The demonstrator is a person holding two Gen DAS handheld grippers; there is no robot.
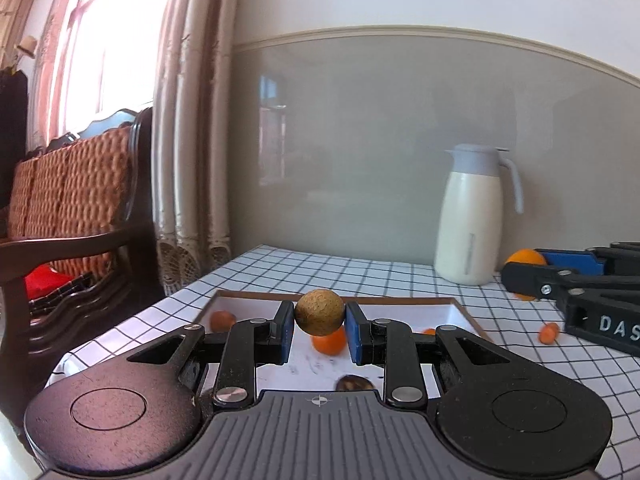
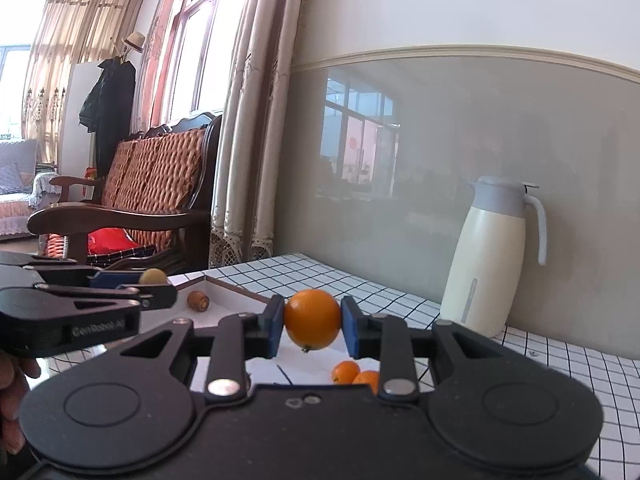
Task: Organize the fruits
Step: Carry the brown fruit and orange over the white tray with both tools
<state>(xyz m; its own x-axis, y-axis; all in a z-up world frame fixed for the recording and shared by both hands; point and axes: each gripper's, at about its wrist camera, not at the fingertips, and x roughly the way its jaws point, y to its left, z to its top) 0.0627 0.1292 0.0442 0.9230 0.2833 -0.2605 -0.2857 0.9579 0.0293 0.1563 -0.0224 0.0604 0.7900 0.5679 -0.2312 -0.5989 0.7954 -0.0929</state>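
My left gripper (image 1: 320, 322) is shut on a round brown fruit (image 1: 320, 310), held just above a white tray (image 1: 452, 312) with a wooden rim. In the tray lie an orange (image 1: 329, 343), a brown fruit (image 1: 222, 320), a second brown fruit (image 1: 354, 383) and a small orange one (image 1: 429, 331). My right gripper (image 2: 313, 326) is shut on an orange (image 2: 313, 316) over the tray's (image 2: 236, 294) near right part. Below it sit two small oranges (image 2: 346, 371). In the right wrist view the left gripper (image 2: 156, 285) shows at the left with its brown fruit (image 2: 153, 276).
A white jug with a grey lid (image 1: 472, 216) stands at the back of the checked tablecloth (image 1: 280, 268), by the wall. One small orange fruit (image 1: 549, 333) lies on the cloth right of the tray. A wooden armchair (image 1: 80, 208) stands beyond the table's left edge.
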